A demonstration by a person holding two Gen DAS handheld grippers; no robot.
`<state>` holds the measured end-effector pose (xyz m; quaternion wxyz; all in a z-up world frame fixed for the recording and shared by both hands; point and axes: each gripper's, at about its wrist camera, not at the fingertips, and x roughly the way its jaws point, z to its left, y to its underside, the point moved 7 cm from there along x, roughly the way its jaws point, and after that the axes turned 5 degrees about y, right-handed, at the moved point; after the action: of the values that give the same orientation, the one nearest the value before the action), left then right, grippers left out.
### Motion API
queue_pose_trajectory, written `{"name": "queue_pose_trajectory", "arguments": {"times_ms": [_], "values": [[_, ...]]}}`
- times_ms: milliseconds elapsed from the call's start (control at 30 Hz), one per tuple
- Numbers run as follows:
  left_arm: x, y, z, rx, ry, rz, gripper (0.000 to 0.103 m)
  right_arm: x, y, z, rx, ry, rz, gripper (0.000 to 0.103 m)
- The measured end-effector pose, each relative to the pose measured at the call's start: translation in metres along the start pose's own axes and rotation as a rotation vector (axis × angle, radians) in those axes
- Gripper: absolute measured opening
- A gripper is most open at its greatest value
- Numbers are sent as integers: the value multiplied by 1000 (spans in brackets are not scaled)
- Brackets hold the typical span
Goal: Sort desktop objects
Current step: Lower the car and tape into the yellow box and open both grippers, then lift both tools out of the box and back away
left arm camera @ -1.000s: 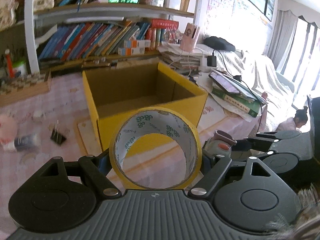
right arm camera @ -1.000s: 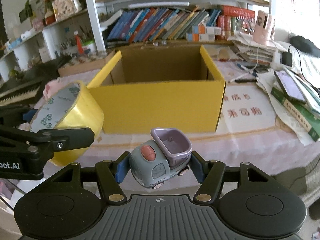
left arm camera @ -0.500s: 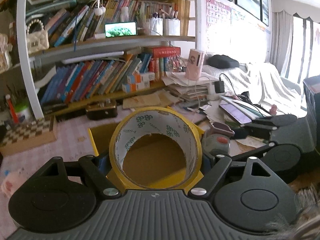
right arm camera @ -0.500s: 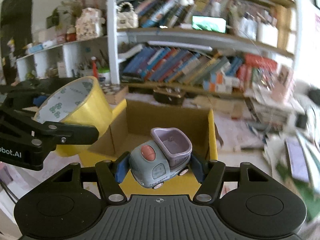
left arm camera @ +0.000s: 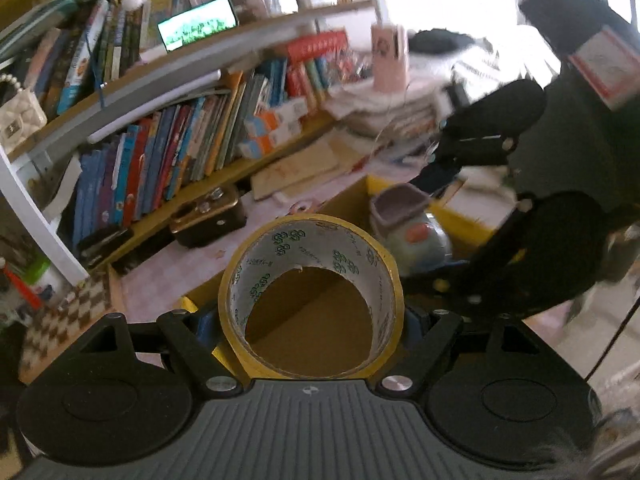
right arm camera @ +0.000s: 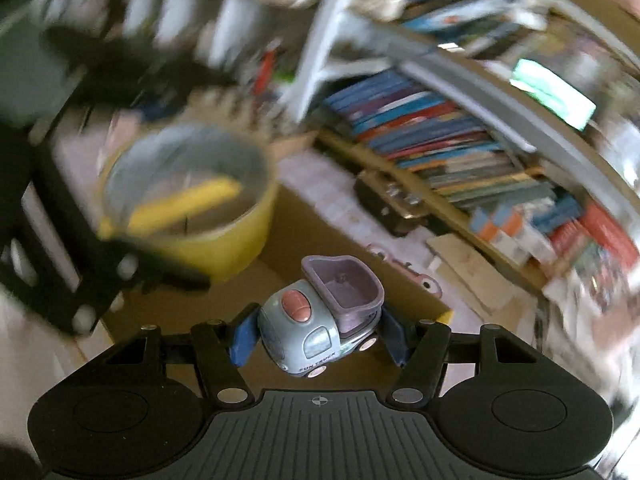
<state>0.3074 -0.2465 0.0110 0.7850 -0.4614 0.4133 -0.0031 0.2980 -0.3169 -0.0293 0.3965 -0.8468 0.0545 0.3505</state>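
My left gripper (left arm camera: 310, 320) is shut on a yellow tape roll (left arm camera: 312, 240), held upright over the open yellow cardboard box (left arm camera: 460, 216); the brown box floor shows through the roll's hole. My right gripper (right arm camera: 318, 336) is shut on a small grey-blue toy truck (right arm camera: 316, 320) with a purple bed, also over the box (right arm camera: 304, 224). The truck (left arm camera: 412, 232) and right gripper show to the right in the left wrist view. The tape roll (right arm camera: 188, 204) and left gripper show blurred at the left in the right wrist view.
A bookshelf with many books (left arm camera: 192, 148) stands behind the box. A dark case with gold trim (left arm camera: 208, 220) lies on the pink tablecloth (left arm camera: 168, 276) before it. A checkered board (left arm camera: 60, 312) lies at left. Paper stacks (left arm camera: 384, 108) lie at back right.
Both grippers have moved forward and tilted down over the box, with tape and truck still held. The right wrist view is now blurred from motion.
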Motion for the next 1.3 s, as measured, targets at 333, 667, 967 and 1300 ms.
{"name": "queue_pose_trajectory", "arguments": {"times_ms": [333,667,967,1300], "values": [[75,14,7,78,-21,194,81,67,25,29,-410,-50,106,64],[101,29,2,86,1,290,81,91,42,32,-533,-102,168,64],[102,28,1,88,-33,282,94,87,43,35,-555,-52,138,71],[49,1,14,36,-122,104,103,46,16,15,-372,22,4,80]]}}
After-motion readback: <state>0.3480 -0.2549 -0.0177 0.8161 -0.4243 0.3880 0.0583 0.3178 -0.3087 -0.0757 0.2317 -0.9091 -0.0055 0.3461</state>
